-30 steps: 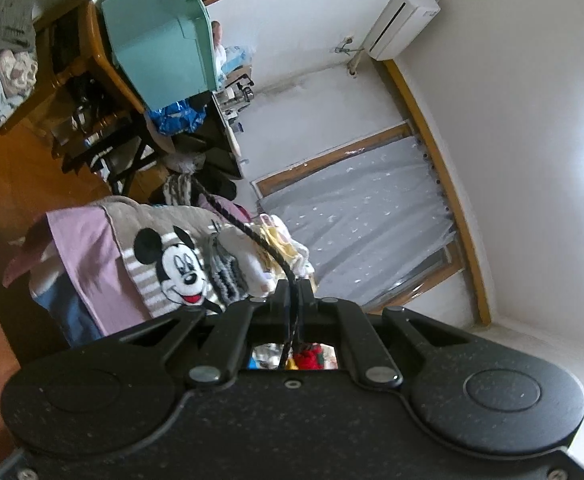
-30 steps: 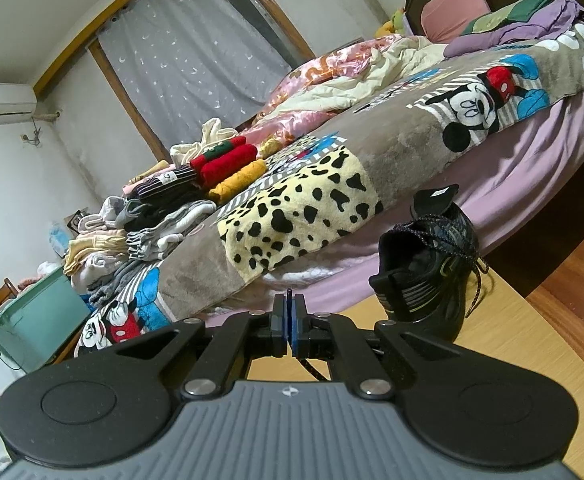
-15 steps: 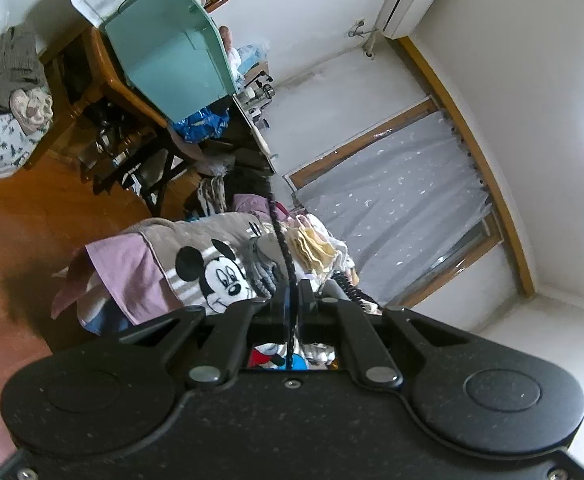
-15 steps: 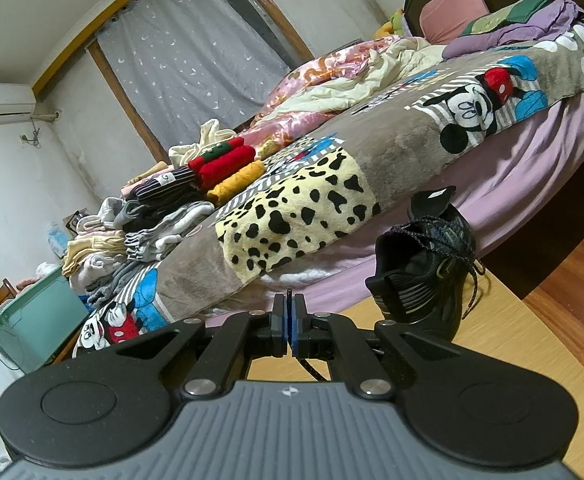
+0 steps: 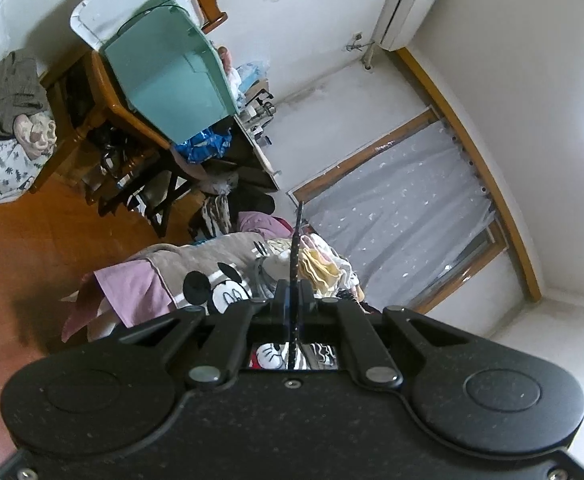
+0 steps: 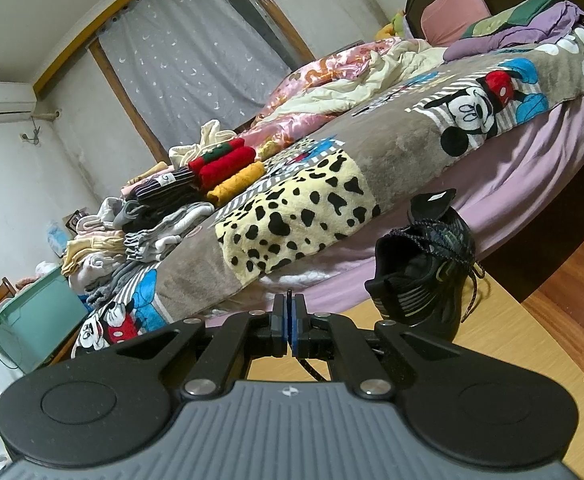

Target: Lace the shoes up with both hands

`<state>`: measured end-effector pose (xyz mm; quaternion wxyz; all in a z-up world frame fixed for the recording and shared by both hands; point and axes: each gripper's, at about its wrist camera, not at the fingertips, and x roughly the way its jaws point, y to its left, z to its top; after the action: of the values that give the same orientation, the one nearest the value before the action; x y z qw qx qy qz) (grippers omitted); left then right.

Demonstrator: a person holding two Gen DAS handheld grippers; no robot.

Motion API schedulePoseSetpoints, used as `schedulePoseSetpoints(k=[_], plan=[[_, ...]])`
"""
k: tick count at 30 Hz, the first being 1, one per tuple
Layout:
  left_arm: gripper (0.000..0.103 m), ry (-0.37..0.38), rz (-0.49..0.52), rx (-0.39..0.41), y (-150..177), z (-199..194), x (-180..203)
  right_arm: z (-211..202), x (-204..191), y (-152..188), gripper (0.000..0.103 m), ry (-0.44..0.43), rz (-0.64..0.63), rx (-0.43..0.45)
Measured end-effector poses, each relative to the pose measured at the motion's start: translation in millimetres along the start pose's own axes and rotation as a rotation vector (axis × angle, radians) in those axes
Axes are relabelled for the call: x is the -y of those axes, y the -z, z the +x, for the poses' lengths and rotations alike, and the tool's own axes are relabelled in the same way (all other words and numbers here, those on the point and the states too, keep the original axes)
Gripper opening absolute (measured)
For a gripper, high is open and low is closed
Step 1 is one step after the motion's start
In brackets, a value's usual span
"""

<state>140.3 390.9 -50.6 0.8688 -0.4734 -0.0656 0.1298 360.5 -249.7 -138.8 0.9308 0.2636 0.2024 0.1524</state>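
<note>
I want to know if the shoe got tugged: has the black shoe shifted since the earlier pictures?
No. The black shoe stands at the same spot on the wooden table, against the bed's purple sheet.

Two handheld grippers: the left gripper (image 5: 293,292) has a speckled black body with round caps; the right gripper (image 6: 289,312) has a ribbed grey housing, blue pads (image 6: 294,332) and silver screws.

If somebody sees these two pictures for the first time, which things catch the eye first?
In the right wrist view, a black sneaker stands on the light wooden table, right of the shut right gripper, before a bed with a Mickey Mouse blanket. In the left wrist view, the left gripper pinches a dark shoelace that points up past its tips.
</note>
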Motion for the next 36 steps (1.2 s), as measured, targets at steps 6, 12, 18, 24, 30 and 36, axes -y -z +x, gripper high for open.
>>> schedulePoseSetpoints(k=[6,12,18,24,30,36], plan=[[0.000,0.003,0.109,-0.033,5,-3,27,-7,-6,-8,0.004,-0.040,-0.018,0.007],[0.000,0.064,0.194,-0.107,23,-10,72,-33,-19,-30,0.004,-0.098,-0.016,0.063],[0.000,0.145,0.257,-0.189,47,-19,129,-64,-25,-52,0.004,-0.136,0.013,0.099],[0.000,0.245,0.321,-0.267,71,-23,196,-87,-42,-86,0.004,-0.204,0.031,0.136],[0.000,0.357,0.401,-0.331,94,-27,265,-110,-80,-128,0.004,-0.293,-0.029,0.143],[0.000,0.425,0.507,-0.392,123,-27,316,-130,-127,-159,0.004,-0.382,-0.091,0.155]])
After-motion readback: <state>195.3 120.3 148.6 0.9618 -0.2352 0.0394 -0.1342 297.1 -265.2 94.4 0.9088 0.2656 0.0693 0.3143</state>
